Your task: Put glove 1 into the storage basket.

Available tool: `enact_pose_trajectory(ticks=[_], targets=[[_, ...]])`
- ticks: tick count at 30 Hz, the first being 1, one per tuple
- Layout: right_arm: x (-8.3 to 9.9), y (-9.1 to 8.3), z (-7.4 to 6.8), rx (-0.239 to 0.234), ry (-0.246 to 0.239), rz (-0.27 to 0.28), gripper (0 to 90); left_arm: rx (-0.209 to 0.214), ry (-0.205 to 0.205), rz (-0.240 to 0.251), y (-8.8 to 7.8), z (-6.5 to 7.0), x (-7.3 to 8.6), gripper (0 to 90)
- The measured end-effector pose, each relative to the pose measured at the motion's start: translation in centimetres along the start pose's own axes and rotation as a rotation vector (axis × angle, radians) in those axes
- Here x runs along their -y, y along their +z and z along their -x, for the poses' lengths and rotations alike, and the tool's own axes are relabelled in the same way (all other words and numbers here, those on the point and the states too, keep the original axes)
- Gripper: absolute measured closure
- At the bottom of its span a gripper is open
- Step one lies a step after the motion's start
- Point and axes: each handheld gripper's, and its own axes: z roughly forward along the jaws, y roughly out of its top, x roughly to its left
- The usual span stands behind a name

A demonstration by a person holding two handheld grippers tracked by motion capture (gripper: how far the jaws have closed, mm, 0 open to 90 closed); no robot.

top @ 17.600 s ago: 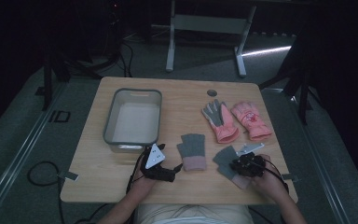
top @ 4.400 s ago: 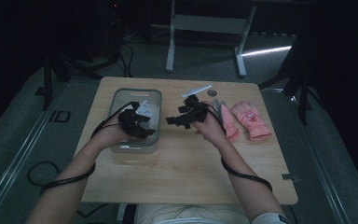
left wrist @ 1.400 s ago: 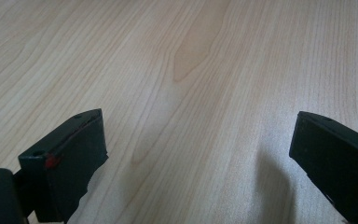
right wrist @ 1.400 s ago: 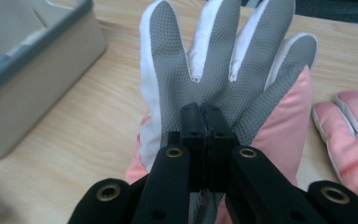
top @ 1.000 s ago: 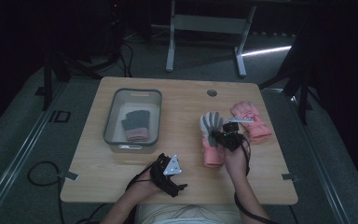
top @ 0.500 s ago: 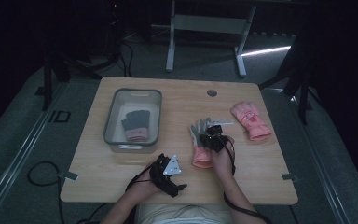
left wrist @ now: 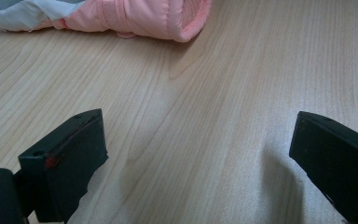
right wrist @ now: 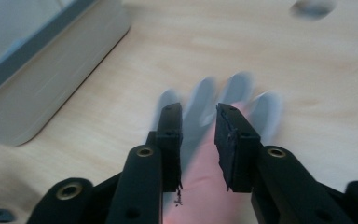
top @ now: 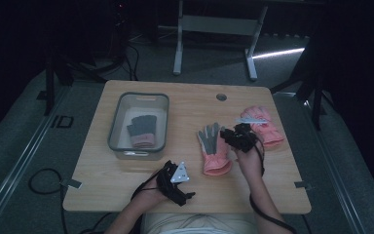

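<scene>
Place: dim lab or recording studio
Evidence: lone wooden table (top: 141,204) on grey carpet (top: 24,146); cables (top: 44,181) across floor; metal stand base (top: 214,34); dark surroundings

Matt wood table (left wrist: 223,93), quilted cloth glove (top: 214,151)

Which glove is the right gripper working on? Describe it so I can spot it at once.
On the wooden table, look right of the grey bin. The glove lies mid-table beside the right gripper, pink cuff toward the person. Unlike the all-pink glove farther right, it shows a grey palm and fingers.
</scene>
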Motion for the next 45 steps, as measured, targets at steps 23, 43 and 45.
enact_pose_trajectory(ticks=[23,43,45], targets=[[0.3,-3.7,15.3,0.213,-0.085,-0.025,63.4,-0.006,-0.007,-0.006,0.1,-0.1,0.0,3.5],[-0.8,1.8,18.3,0.257,-0.162,-0.190,46.2,-0.002,-0.012,-0.008,0.0,-0.2,0.2,4.3],[-0.2,2.8,18.7,0.245,-0.143,-0.190,47.7,-0.001,-0.009,-0.009,0.0,-0.1,0.2,4.3]])
